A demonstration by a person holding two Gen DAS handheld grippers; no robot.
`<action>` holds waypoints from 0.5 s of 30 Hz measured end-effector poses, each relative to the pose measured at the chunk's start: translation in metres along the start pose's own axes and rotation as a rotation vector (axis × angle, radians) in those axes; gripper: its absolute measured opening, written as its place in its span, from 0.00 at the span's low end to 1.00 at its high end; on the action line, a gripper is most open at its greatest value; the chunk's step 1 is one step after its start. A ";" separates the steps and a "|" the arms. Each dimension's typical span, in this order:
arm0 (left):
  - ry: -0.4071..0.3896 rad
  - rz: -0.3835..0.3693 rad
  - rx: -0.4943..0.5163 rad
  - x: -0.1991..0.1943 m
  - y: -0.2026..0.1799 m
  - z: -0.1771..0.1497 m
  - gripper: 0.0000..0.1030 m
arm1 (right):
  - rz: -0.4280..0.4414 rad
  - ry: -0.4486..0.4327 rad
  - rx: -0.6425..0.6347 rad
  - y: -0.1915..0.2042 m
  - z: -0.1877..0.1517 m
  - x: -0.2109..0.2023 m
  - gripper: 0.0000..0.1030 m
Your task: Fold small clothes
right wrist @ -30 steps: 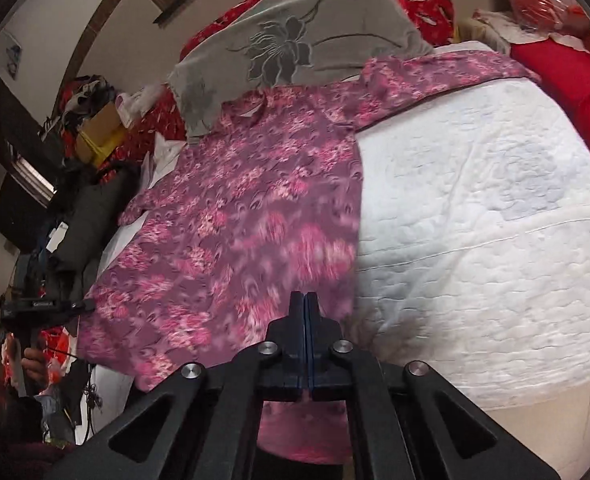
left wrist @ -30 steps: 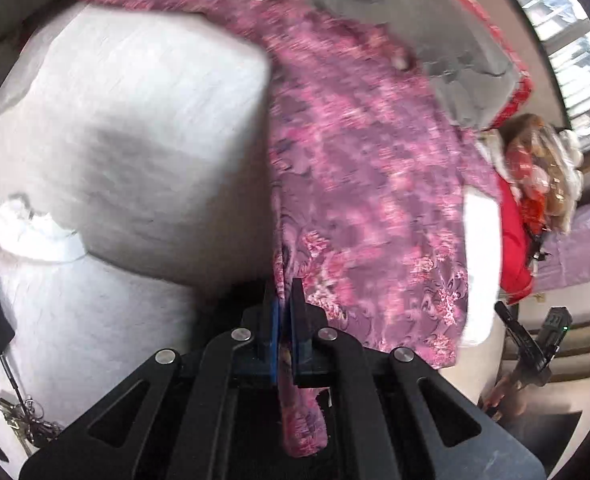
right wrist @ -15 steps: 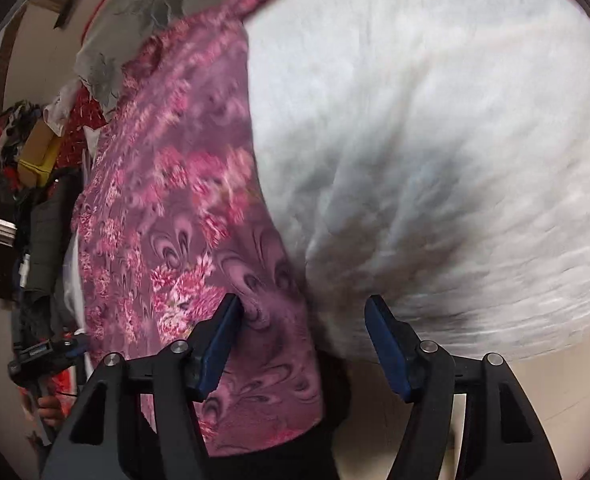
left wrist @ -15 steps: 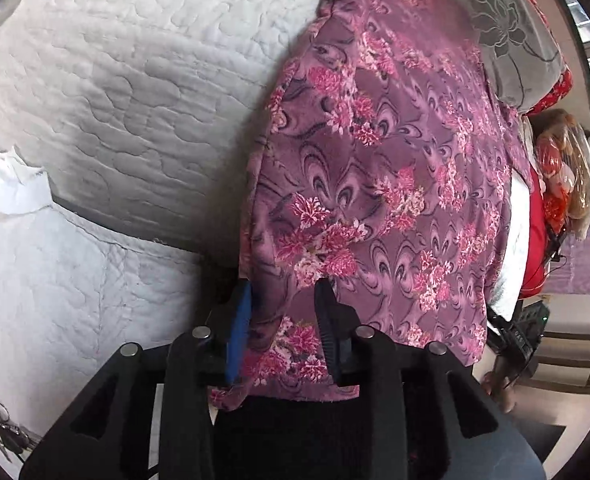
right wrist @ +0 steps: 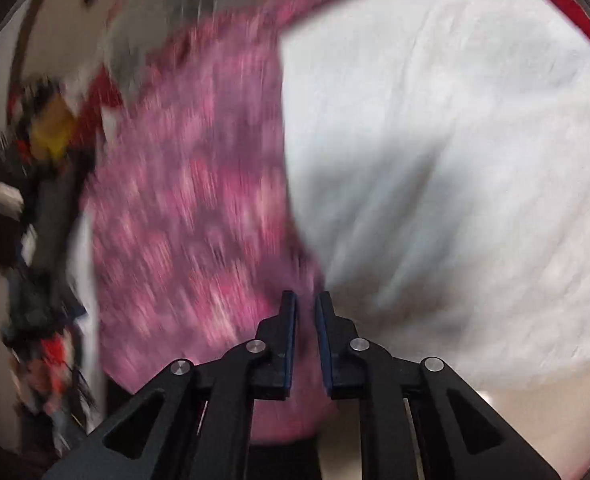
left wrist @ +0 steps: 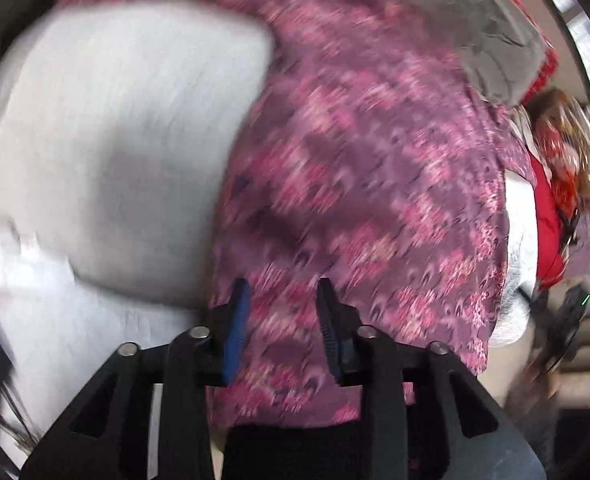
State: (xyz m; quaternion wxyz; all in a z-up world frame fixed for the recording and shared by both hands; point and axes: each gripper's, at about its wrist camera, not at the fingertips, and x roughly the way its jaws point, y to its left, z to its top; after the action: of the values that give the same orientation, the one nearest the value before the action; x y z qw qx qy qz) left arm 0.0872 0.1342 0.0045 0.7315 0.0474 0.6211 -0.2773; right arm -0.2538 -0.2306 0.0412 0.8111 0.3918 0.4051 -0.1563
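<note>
In the left wrist view, a white quilted bed cover (left wrist: 107, 152) is filling the left side, and a purple floral garment (left wrist: 367, 184) is lying flat beside it, its long axis running away toward a grey pillow (left wrist: 491, 44). The left gripper (left wrist: 282, 320) is standing open, fingers apart over the garment's near hem. Both views are blurring. In the right wrist view, dark clutter (right wrist: 43, 216) is sitting leftmost, then the garment (right wrist: 183, 208), then the cover (right wrist: 455, 168). The right gripper (right wrist: 305, 332) is showing only a narrow gap, with soft cloth between the pads.
</note>
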 end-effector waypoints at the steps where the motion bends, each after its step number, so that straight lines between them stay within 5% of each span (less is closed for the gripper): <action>1: -0.015 0.012 0.016 0.000 -0.007 0.009 0.55 | 0.002 -0.045 0.021 -0.006 0.014 -0.008 0.32; 3: -0.042 0.029 0.040 0.008 -0.024 0.031 0.56 | -0.033 -0.183 0.090 -0.029 0.059 -0.032 0.52; 4: -0.038 0.028 0.051 0.014 -0.031 0.041 0.56 | -0.059 -0.240 0.124 -0.043 0.081 -0.042 0.54; 8: -0.027 0.034 0.061 0.047 -0.061 0.086 0.56 | -0.135 -0.392 0.290 -0.104 0.161 -0.061 0.54; 15: -0.034 -0.008 0.071 0.097 -0.106 0.150 0.56 | -0.151 -0.484 0.578 -0.189 0.271 -0.024 0.56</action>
State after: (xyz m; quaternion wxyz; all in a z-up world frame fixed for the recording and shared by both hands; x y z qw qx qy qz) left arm 0.1773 -0.0511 -0.0235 0.7387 0.0661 0.5985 -0.3029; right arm -0.2312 -0.5604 0.0627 0.7256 0.5251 0.1689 -0.4114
